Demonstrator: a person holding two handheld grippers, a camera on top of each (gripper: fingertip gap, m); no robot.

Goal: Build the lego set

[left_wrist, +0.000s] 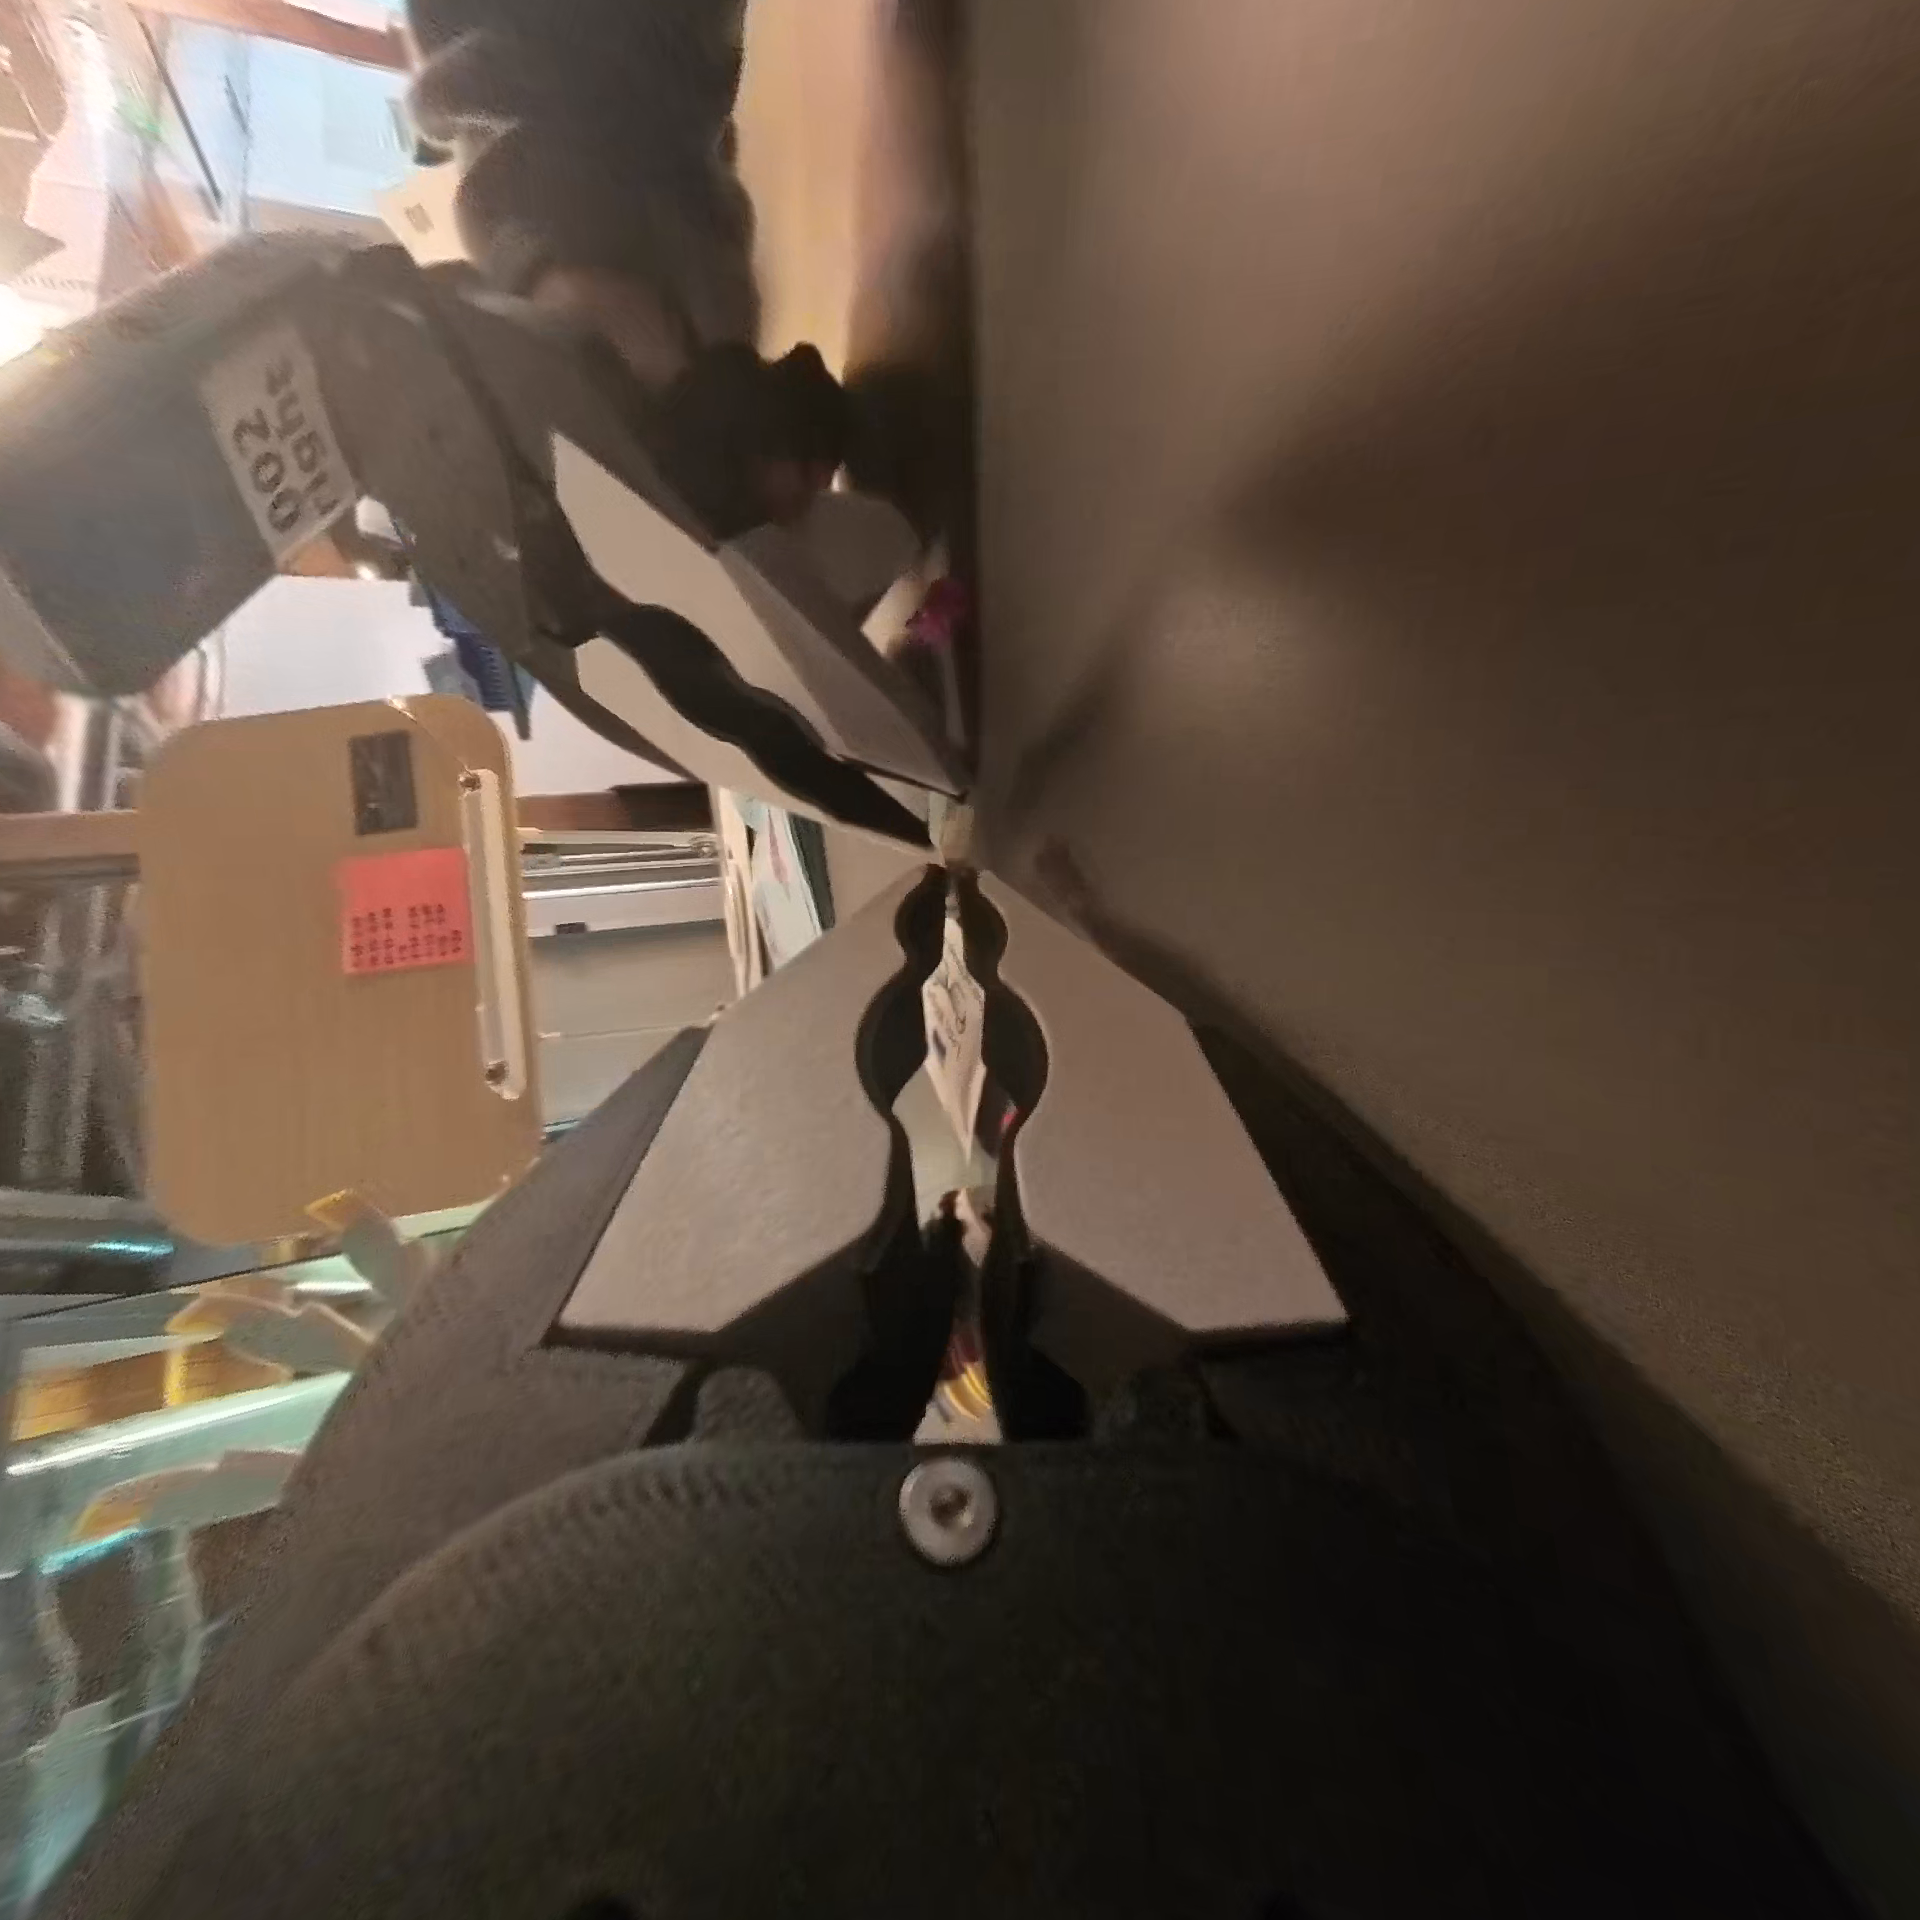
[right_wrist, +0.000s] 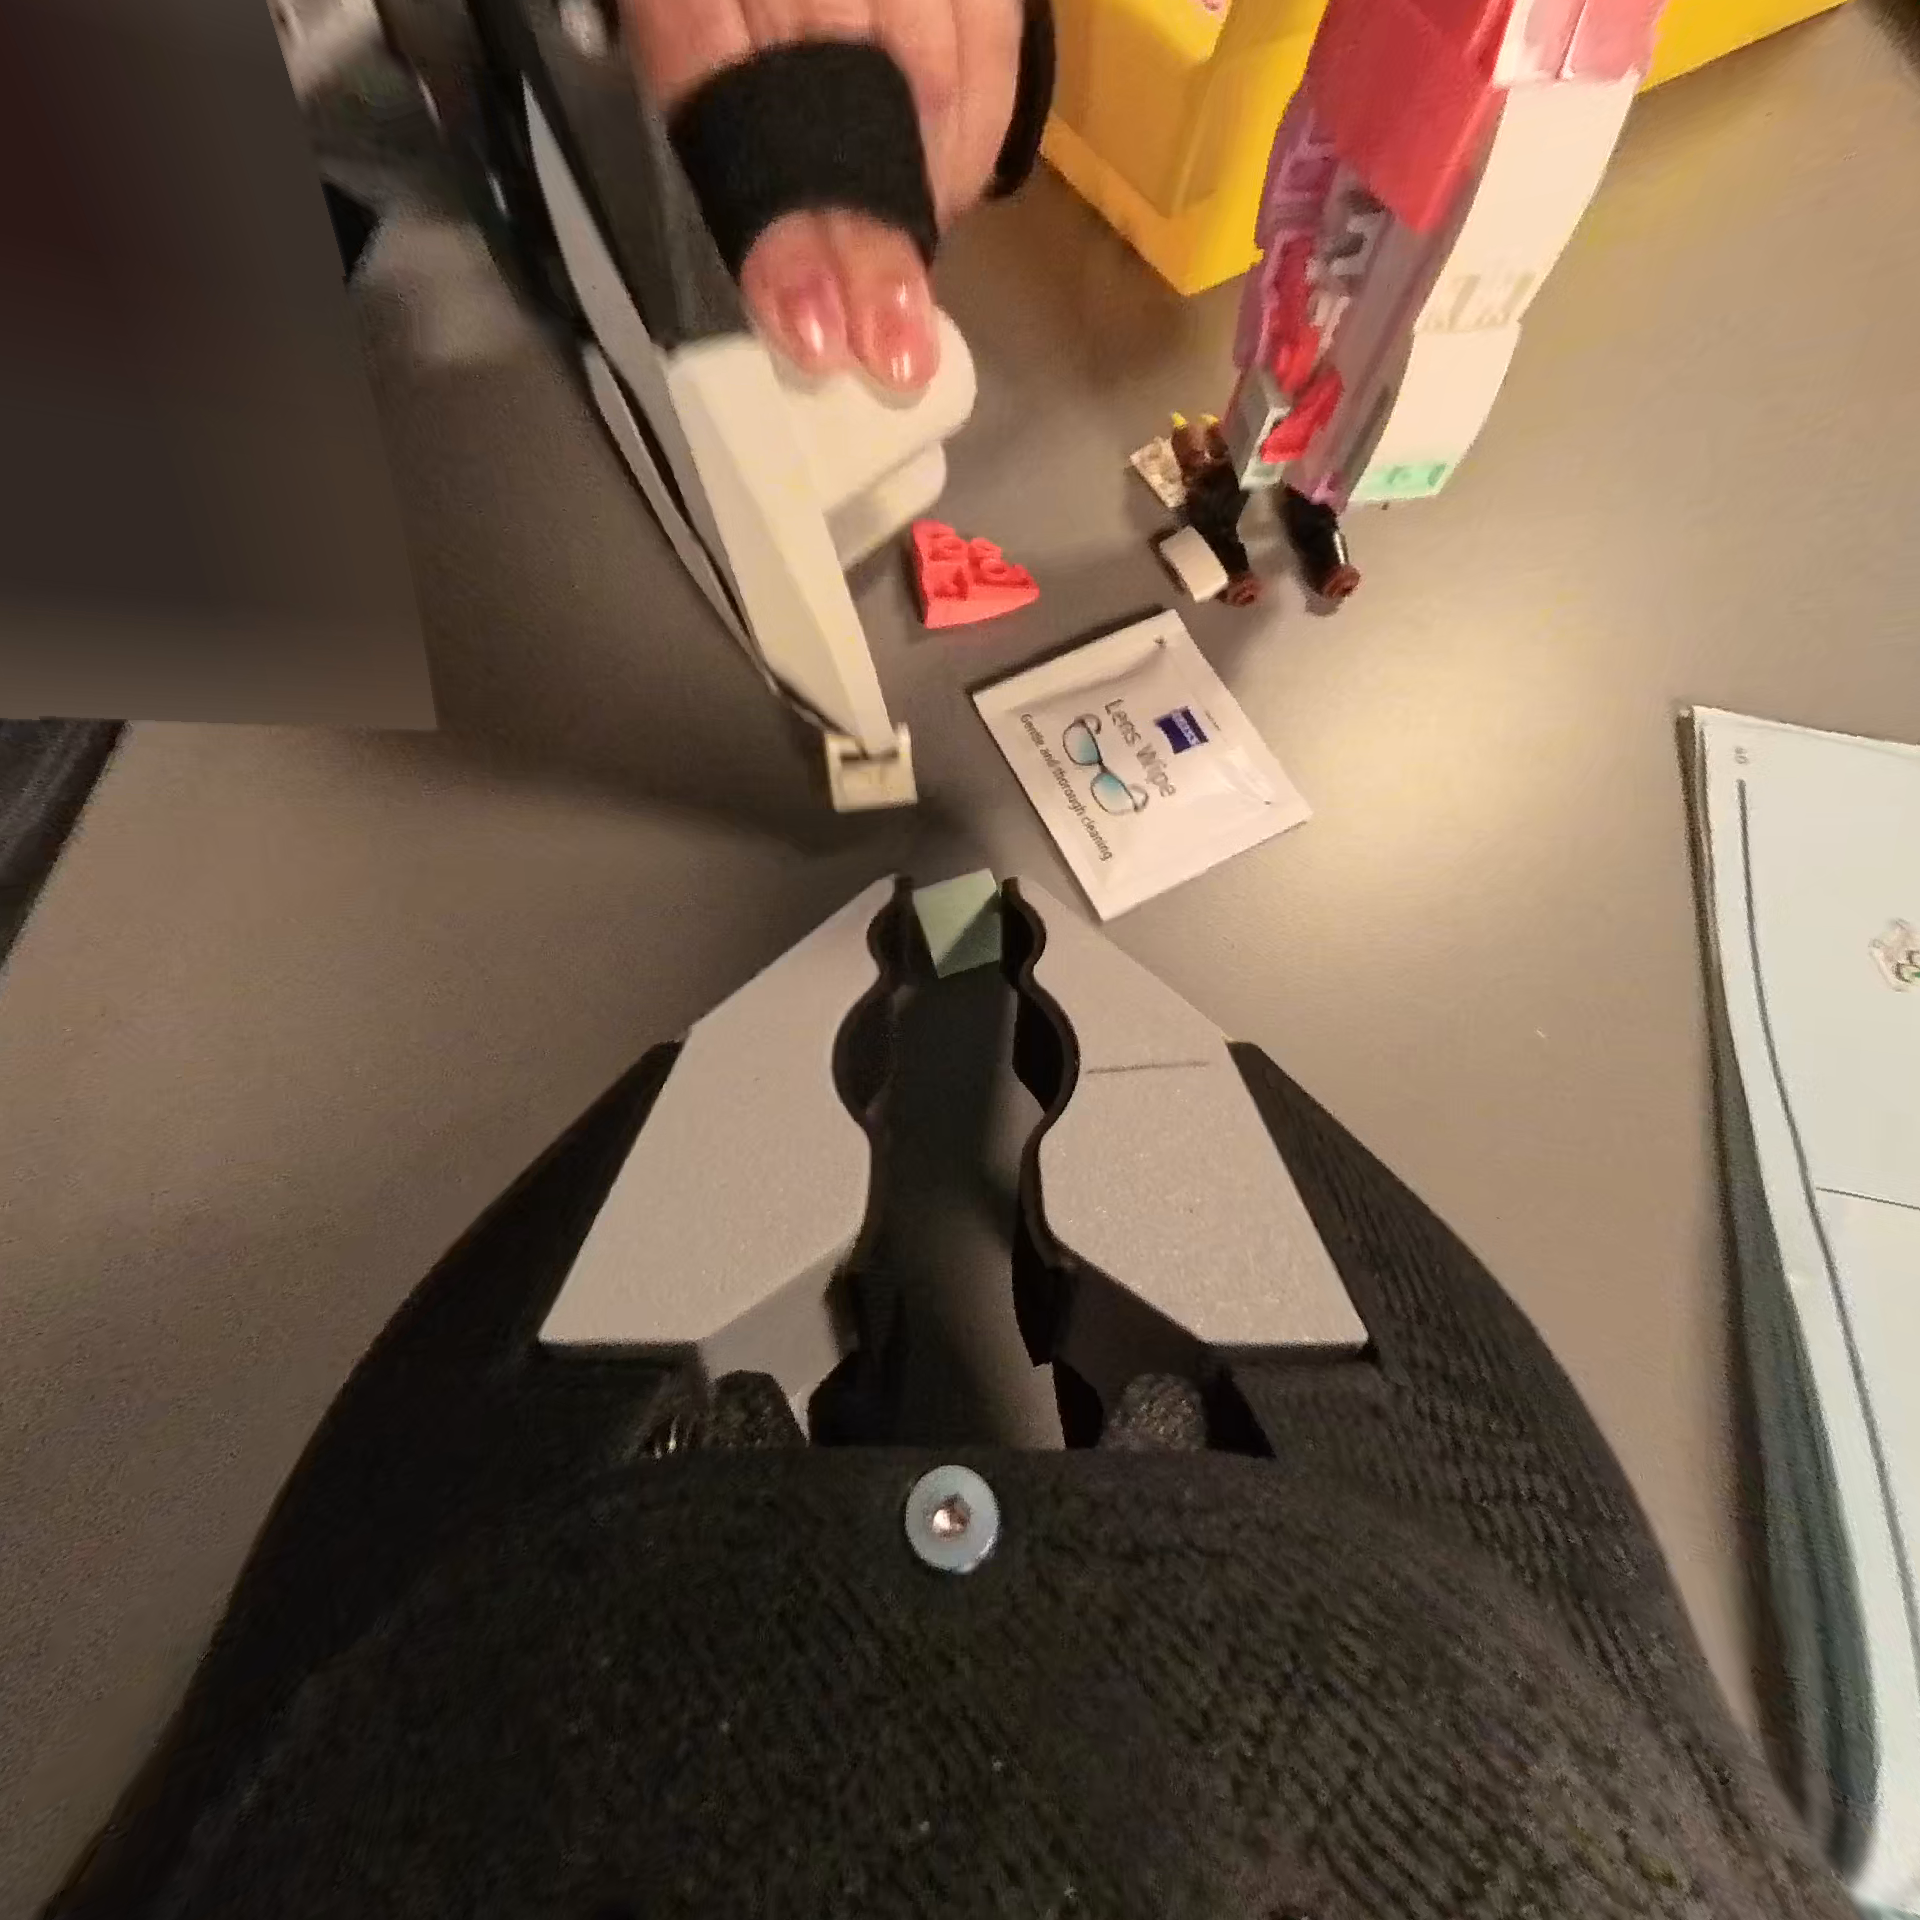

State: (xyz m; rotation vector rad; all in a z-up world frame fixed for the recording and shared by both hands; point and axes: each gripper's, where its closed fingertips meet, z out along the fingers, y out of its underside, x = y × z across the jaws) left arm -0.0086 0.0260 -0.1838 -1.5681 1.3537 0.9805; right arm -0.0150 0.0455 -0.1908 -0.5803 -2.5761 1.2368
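The right gripper (right_wrist: pixel 958 914), grey-fingered with a black textured body, fills the lower half of the right wrist view, and its jaws stand narrow around a small pale green block (right_wrist: pixel 961 930) at the centre of the frame; both pads lie against the block's sides, so the block is pinched at the very tips above the grey tabletop (right_wrist: pixel 416 987). Just above and left of it the left gripper (right_wrist: pixel 871 779) reaches down from the upper left, worked by a hand (right_wrist: pixel 831 156) in a black fingerless glove, its cream fingertips drawn together just off the table, and whether they pinch anything cannot be told. In the left wrist view the left gripper's (left_wrist: pixel 951 883) own tips meet at the centre, right against the right gripper's tips. A flat white square wipe sachet (right_wrist: pixel 1138 758) lies just right of centre, near the green block but apart from it. Above it sit a small red studded wedge brick (right_wrist: pixel 971 587) and a dark toy figure with black legs (right_wrist: pixel 1231 520), with a yellow box (right_wrist: pixel 1153 156) at the upper edge and a pale printed sheet (right_wrist: pixel 1829 1039) along the right edge
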